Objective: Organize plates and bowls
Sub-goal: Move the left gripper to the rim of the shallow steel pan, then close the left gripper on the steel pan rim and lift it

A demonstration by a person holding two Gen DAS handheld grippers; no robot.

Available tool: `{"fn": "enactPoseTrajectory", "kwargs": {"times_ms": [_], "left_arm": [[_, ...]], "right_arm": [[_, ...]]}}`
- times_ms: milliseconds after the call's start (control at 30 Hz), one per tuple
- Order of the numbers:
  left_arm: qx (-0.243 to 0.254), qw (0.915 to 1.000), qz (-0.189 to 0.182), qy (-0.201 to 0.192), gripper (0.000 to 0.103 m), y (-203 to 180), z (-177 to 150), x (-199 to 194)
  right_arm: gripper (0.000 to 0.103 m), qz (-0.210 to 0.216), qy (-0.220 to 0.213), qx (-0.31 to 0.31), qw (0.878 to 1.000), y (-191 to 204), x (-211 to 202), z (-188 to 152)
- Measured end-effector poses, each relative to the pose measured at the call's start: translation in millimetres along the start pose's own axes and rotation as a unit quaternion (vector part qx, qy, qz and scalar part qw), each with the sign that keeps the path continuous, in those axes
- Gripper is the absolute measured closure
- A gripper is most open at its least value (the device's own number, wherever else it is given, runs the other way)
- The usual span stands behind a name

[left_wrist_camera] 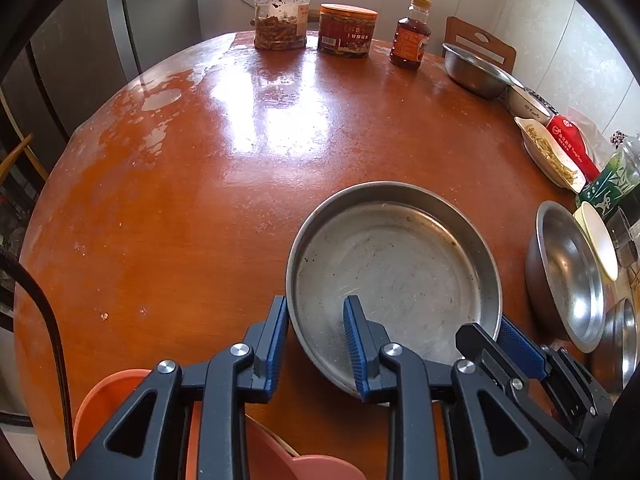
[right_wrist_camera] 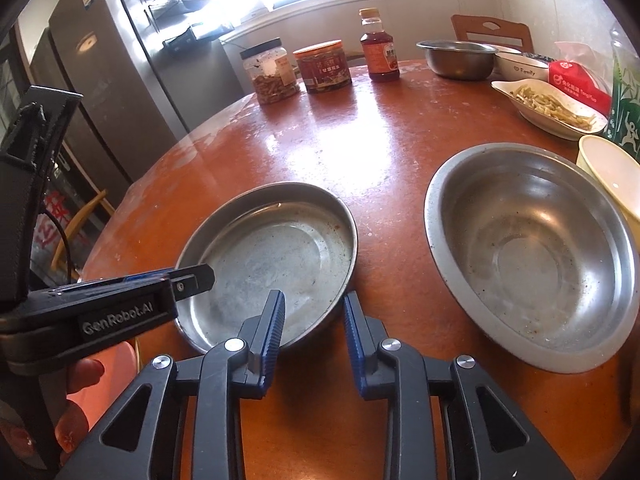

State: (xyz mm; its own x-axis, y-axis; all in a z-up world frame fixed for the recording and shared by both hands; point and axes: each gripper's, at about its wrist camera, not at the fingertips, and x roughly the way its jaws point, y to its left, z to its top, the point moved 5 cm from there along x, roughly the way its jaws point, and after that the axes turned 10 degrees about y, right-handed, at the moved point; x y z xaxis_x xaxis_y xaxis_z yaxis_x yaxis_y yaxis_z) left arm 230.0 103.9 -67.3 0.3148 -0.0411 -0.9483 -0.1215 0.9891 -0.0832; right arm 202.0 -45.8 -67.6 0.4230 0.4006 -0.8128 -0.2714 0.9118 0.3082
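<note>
Left hand-held gripper: jaws drawn narrow, straddling the near-left rim of the shallow steel pan, one blue pad outside the wall, the other inside on the pan floor. Whether the pads actually press the rim cannot be told; a sliver of gap seems to remain on the inner side.

Right hand-held gripper: also narrow, straddling the pan's near-right rim, left pad inside, right pad outside over the table. Contact again uncertain.

Pan sits flat on the table near its front edge, empty, somewhat soiled. Just to its right, apart from it, a deeper steel bowl; beyond that, a cream bowl touching it. A pink bowl lies below the left gripper at the table's near edge.

Step in hand, as judged: two-handed grasp of the pan, before any lift.

Next move calls for: both grips firm on the thin rim, then an even, level lift. Unequal rise would tilt it. Destination not evident.
</note>
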Motion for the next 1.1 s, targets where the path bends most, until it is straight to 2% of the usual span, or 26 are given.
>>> {"fn": "enactPoseTrajectory", "kwargs": {"times_ms": [267,500,1100], "left_arm": [[-0.003,0.9998,-0.008,-0.02,0.074,3.8,-4.1,-14.8],[-0.006,0.9984,-0.007,-0.056,0.074,7.4,-16.3,-49.2],[-0.019,0.9933,0.0,-0.114,0.074,23.6,-51.4,-117.4]], "right_arm": [[0.073,0.009,-0.012,-0.006,1.0,5.4,-10.8,0.2],[0.073,0.02,-0.036,-0.022,0.999,18.1,-35.7,0.2],[0.073,0.035,-0.078,-0.067,0.994,59.6,-88.1,-12.8]]}}
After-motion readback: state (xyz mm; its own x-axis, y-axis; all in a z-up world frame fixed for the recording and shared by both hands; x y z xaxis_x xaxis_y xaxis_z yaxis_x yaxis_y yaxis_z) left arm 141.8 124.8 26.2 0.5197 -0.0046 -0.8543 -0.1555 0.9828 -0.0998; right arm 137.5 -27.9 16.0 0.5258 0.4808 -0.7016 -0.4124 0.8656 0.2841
